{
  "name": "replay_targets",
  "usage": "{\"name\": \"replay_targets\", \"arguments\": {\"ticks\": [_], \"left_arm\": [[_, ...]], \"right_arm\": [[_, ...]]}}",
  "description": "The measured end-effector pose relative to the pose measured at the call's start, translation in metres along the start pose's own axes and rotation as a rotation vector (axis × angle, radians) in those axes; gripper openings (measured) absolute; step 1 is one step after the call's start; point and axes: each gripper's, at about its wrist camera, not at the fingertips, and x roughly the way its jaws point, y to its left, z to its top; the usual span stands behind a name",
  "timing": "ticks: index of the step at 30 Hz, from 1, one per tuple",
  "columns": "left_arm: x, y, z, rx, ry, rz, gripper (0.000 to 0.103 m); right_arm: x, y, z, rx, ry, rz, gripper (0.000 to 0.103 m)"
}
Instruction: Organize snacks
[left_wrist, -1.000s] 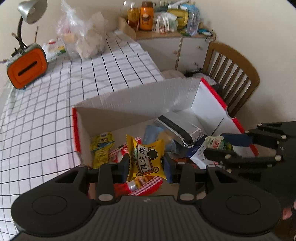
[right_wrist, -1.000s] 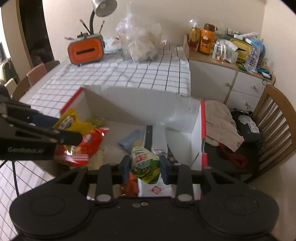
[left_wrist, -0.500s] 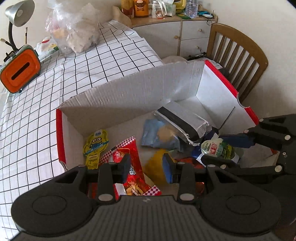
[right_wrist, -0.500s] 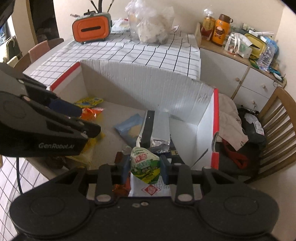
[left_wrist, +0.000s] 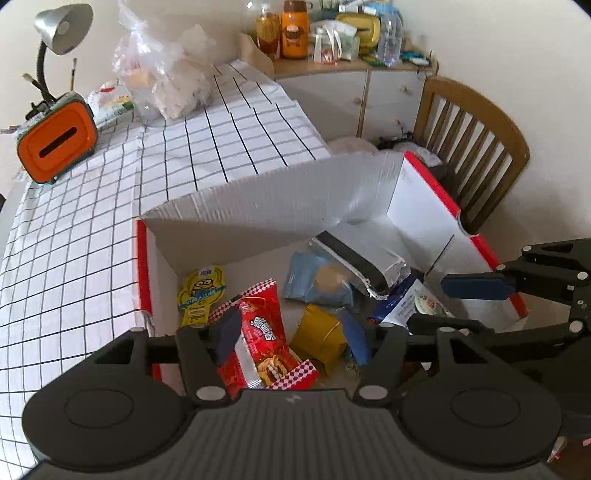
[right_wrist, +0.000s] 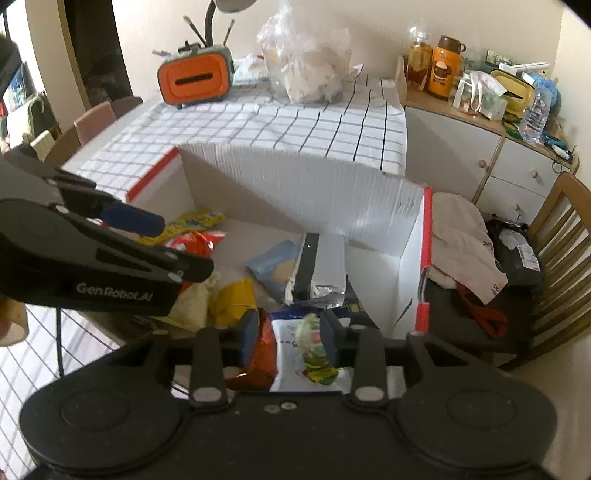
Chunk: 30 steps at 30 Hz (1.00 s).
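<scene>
A white cardboard box with red edges (left_wrist: 266, 206) (right_wrist: 295, 184) sits at the table's near end and holds several snack packs. My left gripper (left_wrist: 291, 338) is open above a red chips bag (left_wrist: 258, 332) and a yellow pack (left_wrist: 319, 334). My right gripper (right_wrist: 288, 330) is open; a green snack pack (right_wrist: 314, 349) lies between its fingers on a white-blue pack (right_wrist: 288, 354), against the right finger. A silver bag (left_wrist: 362, 258) (right_wrist: 317, 269) and a blue pack (left_wrist: 317, 280) lie mid-box. A yellow Minions pack (left_wrist: 201, 291) lies at the left.
A checked tablecloth (left_wrist: 92, 206) covers the table. An orange tissue holder (left_wrist: 55, 144), a lamp (left_wrist: 62, 29) and a clear plastic bag (left_wrist: 166, 81) stand at its far end. A wooden chair (left_wrist: 472, 147) and a cluttered cabinet (right_wrist: 480, 147) are on the right.
My left gripper opened and let the yellow pack drop into the box. My right gripper opened and the green pack now lies loose between its fingers.
</scene>
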Motion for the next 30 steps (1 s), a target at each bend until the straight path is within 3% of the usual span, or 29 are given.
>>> {"name": "replay_targets", "arguments": {"ticks": [2,6,8,12,17,25,30], "left_arm": [[-0.009,0.0,-0.002,-0.003,-0.024,-0.001,0.069],[-0.025,0.004,-0.005,-0.021,-0.063,0.005,0.073],[-0.032,0.007,-0.008,-0.039,-0.079,0.001,0.075],[-0.046,0.013,-0.013,-0.067,-0.101,-0.012,0.079],[-0.066,0.018,-0.023,-0.085,-0.144,-0.017,0.082],[-0.098,0.021,-0.045,-0.103,-0.214,-0.024,0.083],[-0.113,0.025,-0.063,-0.121,-0.239,-0.022,0.089]], "right_arm": [[-0.009,0.0,0.0,0.011,-0.019,0.015,0.037],[-0.025,0.0,0.0,0.031,-0.058,0.041,0.043],[-0.032,0.0,0.0,0.048,-0.077,0.052,0.051],[-0.046,0.0,-0.002,0.069,-0.126,0.063,0.081],[-0.061,0.005,-0.005,0.091,-0.157,0.092,0.086],[-0.084,0.016,-0.015,0.101,-0.225,0.129,0.102],[-0.097,0.023,-0.021,0.099,-0.253,0.134,0.103]]}}
